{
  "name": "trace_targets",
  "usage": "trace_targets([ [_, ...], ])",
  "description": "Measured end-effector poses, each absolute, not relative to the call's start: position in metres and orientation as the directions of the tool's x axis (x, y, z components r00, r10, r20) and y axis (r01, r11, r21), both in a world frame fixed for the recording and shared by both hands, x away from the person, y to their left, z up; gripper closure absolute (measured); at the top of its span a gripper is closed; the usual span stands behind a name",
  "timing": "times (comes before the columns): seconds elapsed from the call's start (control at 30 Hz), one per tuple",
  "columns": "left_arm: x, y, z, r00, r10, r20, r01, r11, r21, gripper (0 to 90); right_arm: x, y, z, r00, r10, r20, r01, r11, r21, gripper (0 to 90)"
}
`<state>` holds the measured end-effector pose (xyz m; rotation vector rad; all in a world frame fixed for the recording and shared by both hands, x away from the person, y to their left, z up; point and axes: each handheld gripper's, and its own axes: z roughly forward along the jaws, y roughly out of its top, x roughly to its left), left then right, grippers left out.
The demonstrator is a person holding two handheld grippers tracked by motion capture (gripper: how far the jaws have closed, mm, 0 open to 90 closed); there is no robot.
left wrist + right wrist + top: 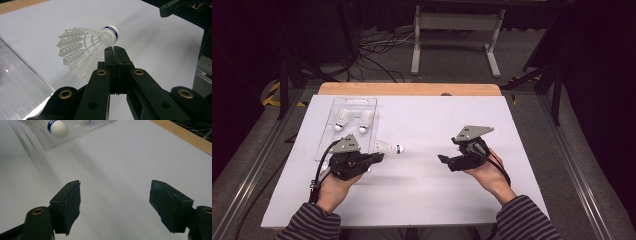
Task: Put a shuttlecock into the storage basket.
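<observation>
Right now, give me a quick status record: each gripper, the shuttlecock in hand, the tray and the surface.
left gripper: shut on the shuttlecock, pinching the edge of its skirt
held shuttlecock: white plastic skirt, white cork with a blue band, lifted off the sheet, cork pointing toward the right gripper
right gripper: open, nothing between the jaws, apart from the shuttlecock
clear tray: far left of the sheet, two shuttlecocks lying in it
white sheet: covers the wooden table

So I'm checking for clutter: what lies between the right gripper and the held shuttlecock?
Only bare white tabletop between right gripper and shuttlecock, in the high view.
</observation>
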<state>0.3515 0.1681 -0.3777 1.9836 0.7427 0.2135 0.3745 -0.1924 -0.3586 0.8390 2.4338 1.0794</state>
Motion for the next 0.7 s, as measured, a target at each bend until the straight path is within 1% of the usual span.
trace_targets([
  [0.47,0.348,0.182,-0.373,0.781,0.603,-0.161,0.419,-0.316,0.851,90.0,0.357,-0.222,-0.372,-0.717,0.693,-0.068,0.371,0.463,0.805,20.0],
  [0.7,0.347,0.189,-0.37,0.772,0.615,-0.16,0.417,-0.3,0.858,90.0,0.347,-0.239,-0.379,-0.681,0.732,-0.038,0.378,0.395,0.837,16.9],
])
